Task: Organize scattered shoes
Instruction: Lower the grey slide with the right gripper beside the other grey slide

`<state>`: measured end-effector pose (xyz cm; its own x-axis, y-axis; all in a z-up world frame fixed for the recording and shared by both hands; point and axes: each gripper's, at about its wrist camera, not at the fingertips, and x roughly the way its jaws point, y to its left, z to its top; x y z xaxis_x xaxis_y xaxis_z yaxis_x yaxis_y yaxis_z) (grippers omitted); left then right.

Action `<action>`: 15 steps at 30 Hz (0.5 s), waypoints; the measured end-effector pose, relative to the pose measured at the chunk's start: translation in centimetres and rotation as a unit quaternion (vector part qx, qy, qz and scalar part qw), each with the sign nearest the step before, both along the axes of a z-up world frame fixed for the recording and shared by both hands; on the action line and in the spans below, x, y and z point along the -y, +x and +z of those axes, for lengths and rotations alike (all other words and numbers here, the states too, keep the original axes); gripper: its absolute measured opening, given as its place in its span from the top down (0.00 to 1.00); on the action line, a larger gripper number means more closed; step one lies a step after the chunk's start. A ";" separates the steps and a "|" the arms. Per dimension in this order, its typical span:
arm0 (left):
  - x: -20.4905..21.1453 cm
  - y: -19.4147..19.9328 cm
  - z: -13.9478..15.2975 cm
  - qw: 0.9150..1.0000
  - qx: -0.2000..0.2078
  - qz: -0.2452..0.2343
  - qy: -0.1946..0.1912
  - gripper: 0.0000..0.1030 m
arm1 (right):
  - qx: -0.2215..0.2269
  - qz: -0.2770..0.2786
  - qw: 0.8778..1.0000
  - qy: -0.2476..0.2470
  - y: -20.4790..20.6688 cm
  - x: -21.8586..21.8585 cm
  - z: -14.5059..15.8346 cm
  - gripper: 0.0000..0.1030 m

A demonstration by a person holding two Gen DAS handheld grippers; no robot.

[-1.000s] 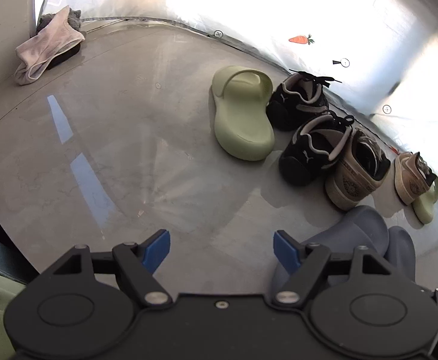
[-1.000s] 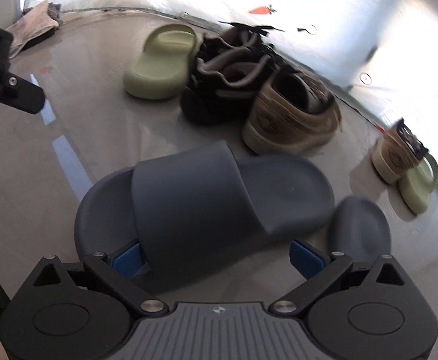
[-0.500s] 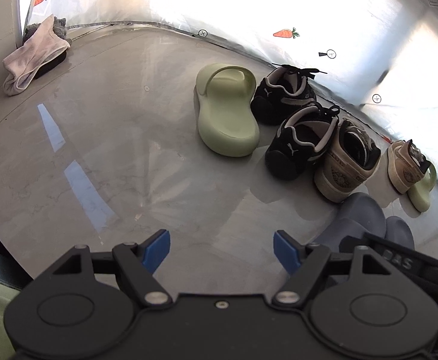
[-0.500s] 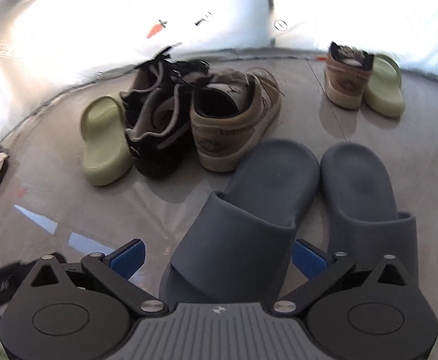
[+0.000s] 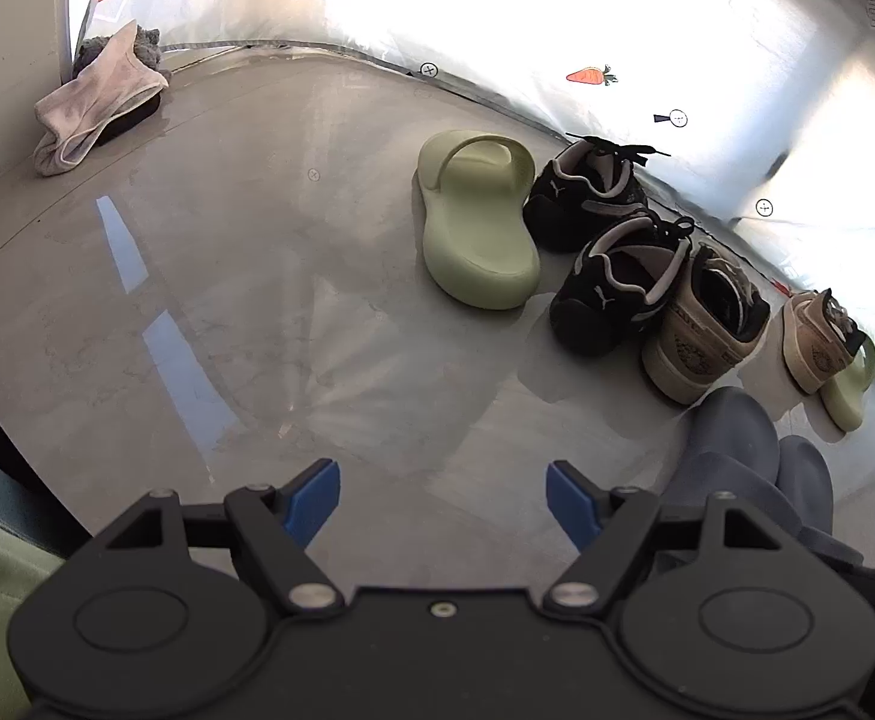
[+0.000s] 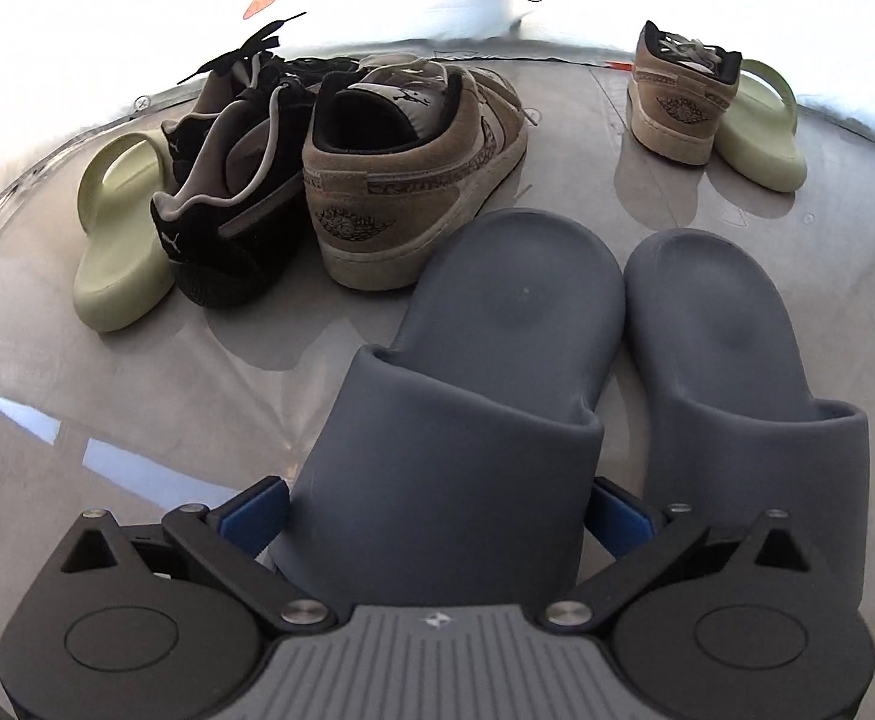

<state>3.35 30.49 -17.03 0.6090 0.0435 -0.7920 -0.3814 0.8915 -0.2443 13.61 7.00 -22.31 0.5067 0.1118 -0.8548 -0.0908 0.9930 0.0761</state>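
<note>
With its blue pads pressed against both sides of the strap, my right hand-held gripper (image 6: 437, 516) holds one grey-blue slide (image 6: 473, 396) by its front end. Just to the right of it lies the second grey-blue slide (image 6: 743, 384), parallel and almost touching, so that makes two of these, side by side on the floor (image 6: 137, 396).

Ahead and to the left of the right hand-held gripper stands one tan sneaker (image 6: 413, 168), its heel toward me and close to the held slide's far end. Left of that sit two black sneakers (image 6: 227, 198), packed against each other, and beyond them on the left one pale green slide (image 6: 116, 234). Far ahead to the right, well apart from that cluster, the other tan sneaker (image 6: 680, 96) stands touching the other pale green slide (image 6: 764, 120). Two tan, two black, two green, two grey-blue: eight shoes in all.

My left hand-held gripper (image 5: 443, 498) hangs over bare floor with its jaws wide apart and nothing between them. Far ahead to its left, in the corner, lies one crumpled pinkish cloth (image 5: 92, 114) over something dark. A white sheet printed with carrots (image 5: 587, 77) runs behind the shoes.
</note>
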 end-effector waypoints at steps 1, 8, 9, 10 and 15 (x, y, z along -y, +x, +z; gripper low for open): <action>0.1 0.1 0.0 1.000 0.000 -0.003 0.000 0.26 | 0.001 0.019 1.000 -0.005 -0.4 0.6 0.1 0.02; 1.0 1.1 -0.3 1.000 -0.003 -0.025 0.000 0.26 | 0.016 0.065 0.997 -0.023 -2.7 3.4 0.8 0.03; 1.1 1.2 -0.3 1.000 -0.003 -0.029 0.001 0.26 | 0.021 0.064 0.997 -0.023 -3.2 3.9 1.2 0.03; 1.3 1.3 -0.2 0.999 -0.002 -0.033 0.003 0.26 | 0.027 0.063 0.997 -0.022 -3.7 4.4 1.6 0.02; 2.0 1.6 -0.4 0.998 -0.007 -0.054 0.013 0.26 | 0.057 0.058 0.997 -0.018 -6.3 7.1 3.4 0.02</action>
